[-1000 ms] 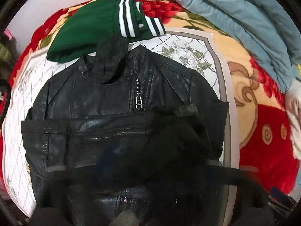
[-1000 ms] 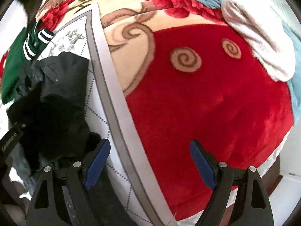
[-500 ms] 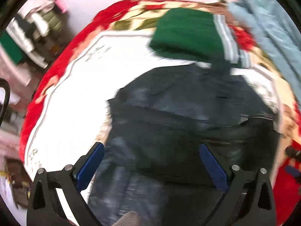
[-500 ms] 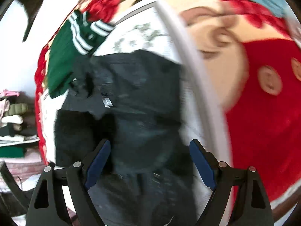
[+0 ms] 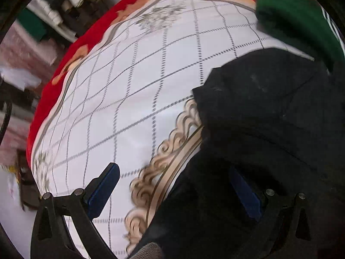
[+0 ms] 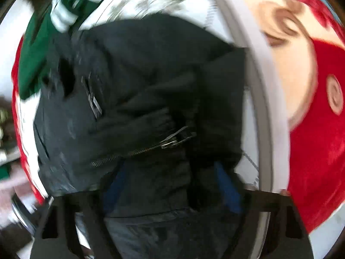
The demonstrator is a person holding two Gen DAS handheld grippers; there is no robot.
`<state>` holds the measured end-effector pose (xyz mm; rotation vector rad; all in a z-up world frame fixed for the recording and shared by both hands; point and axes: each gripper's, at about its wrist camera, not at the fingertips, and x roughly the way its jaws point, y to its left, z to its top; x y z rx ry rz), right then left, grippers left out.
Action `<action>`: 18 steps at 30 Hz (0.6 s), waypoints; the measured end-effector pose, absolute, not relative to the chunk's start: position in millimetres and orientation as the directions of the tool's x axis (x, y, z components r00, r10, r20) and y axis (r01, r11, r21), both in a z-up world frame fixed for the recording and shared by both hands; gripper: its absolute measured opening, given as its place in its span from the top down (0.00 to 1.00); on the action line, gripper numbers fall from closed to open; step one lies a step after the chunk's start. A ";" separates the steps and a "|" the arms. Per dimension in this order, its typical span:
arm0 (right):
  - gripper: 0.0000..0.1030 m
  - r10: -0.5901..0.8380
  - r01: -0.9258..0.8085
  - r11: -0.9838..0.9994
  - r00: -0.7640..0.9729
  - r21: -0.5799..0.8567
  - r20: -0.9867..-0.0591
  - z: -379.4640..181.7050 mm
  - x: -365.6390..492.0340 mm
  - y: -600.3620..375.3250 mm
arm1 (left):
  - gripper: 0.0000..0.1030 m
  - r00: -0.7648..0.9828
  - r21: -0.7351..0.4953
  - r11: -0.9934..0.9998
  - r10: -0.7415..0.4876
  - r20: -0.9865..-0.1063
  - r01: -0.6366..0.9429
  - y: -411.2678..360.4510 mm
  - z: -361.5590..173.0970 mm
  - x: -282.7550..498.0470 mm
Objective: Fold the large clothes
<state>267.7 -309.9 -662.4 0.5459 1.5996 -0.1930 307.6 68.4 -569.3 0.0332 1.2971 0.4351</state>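
**Inspector:** Position of the garment?

**Clerk:** The black jacket (image 5: 269, 129) lies on the white quilted sheet (image 5: 133, 90), which covers a red blanket (image 6: 319, 151). In the left view it fills the right and lower right. In the right view it takes the whole centre, its zip (image 6: 138, 151) running across a fold (picture smeared, so finer detail is uncertain).

**Inspector:** Left gripper?

**Clerk:** The left gripper (image 5: 174, 192) has its jaws wide apart. One blue pad (image 5: 103, 190) stands over bare sheet; the other (image 5: 245, 192) sits against the jacket's edge. Nothing is clamped.

**Inspector:** Right gripper?

**Clerk:** The right gripper (image 6: 170, 185) has jacket fabric bunched between its two blue pads (image 6: 226, 187), both partly buried in it. Whether the pads press on the cloth or merely straddle it, I cannot tell.

**Inspector:** Anything else on the bed?

**Clerk:** A green garment (image 5: 295, 19) with white stripes lies just beyond the jacket's far edge, touching or overlapping it. Stacked clothes (image 5: 64, 6) show off the bed at upper left of the left view.
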 end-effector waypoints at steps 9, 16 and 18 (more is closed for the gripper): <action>1.00 -0.029 0.478 0.878 -0.007 -0.029 -1.000 -649.6 256.6 -330.8 | 0.00 0.262 0.320 0.924 0.368 -0.892 -0.208 58.5 -570.7 315.3; 0.35 0.125 0.451 0.883 0.048 0.133 -0.991 -621.6 221.4 -345.7 | 0.00 0.285 0.307 0.933 0.350 -0.892 -0.187 63.7 -562.5 306.2; 0.20 0.146 0.438 0.890 -0.009 0.127 -0.989 -637.9 205.7 -340.7 | 0.00 0.282 0.302 0.935 0.345 -0.895 -0.186 64.7 -562.9 303.5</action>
